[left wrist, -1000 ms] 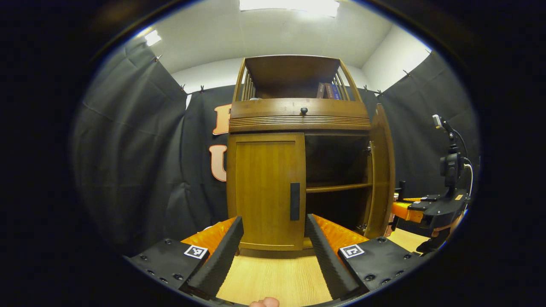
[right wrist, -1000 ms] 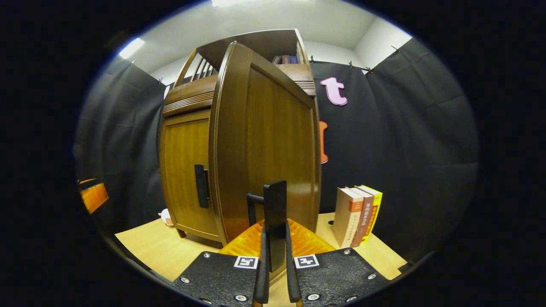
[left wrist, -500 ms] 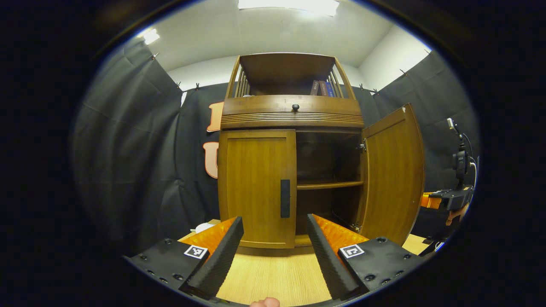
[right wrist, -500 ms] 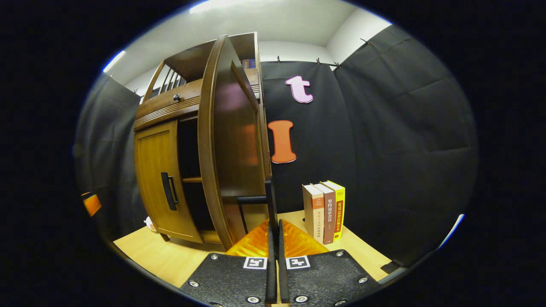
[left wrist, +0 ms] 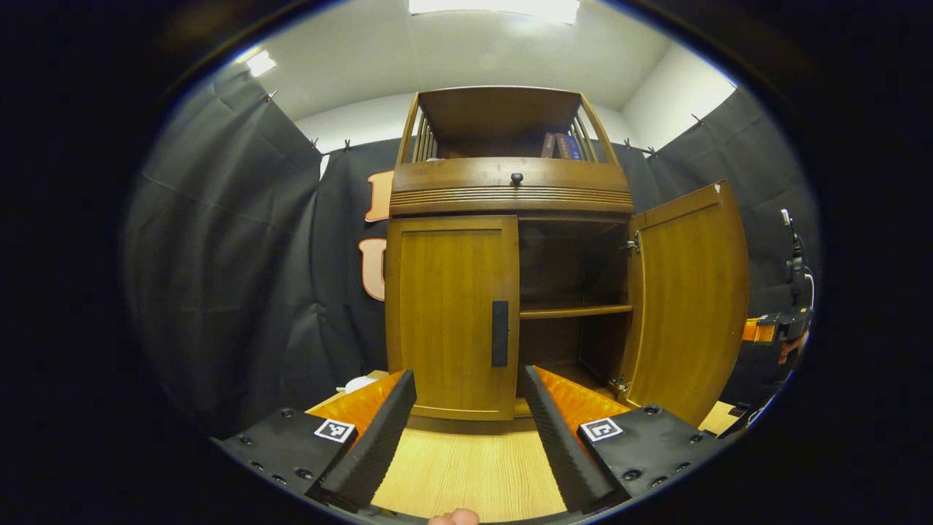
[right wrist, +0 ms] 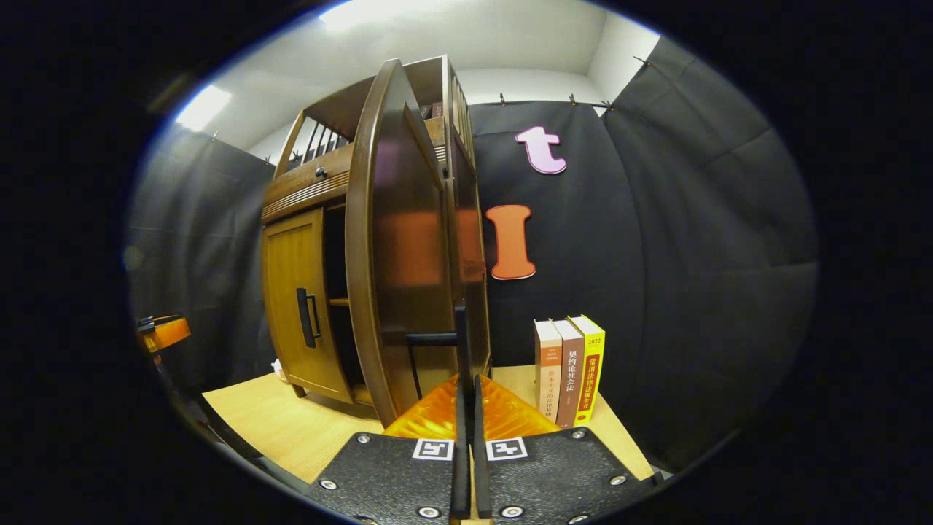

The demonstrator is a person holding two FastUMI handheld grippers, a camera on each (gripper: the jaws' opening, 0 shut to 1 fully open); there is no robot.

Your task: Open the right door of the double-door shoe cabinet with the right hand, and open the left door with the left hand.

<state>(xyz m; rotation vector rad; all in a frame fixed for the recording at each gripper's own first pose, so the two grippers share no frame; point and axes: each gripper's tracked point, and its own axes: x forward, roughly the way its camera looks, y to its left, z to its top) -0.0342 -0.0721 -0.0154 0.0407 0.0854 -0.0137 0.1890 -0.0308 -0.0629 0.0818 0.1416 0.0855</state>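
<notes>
The wooden shoe cabinet (left wrist: 510, 193) stands straight ahead in the left gripper view. Its left door (left wrist: 452, 313) is closed, with a dark vertical handle (left wrist: 500, 333) at its inner edge. The right door (left wrist: 689, 299) is swung wide open, baring a shelf (left wrist: 574, 312). My left gripper (left wrist: 468, 379) is open, short of the left door and level with its lower part. In the right gripper view the right door (right wrist: 397, 240) is seen almost edge on, and my right gripper (right wrist: 467, 383) is shut on its handle (right wrist: 460, 332). The left door (right wrist: 295, 306) shows beyond.
Three upright books (right wrist: 568, 368) stand on the light wooden table (right wrist: 291, 430) to the right of the cabinet. More books (left wrist: 557, 146) sit on the cabinet's top shelf, above a drawer knob (left wrist: 517, 177). A small white object (left wrist: 358, 384) lies left of the cabinet.
The right door has swung from about half open to wide open, with my right gripper staying on its handle. My left gripper has barely shifted in front of the left door.
</notes>
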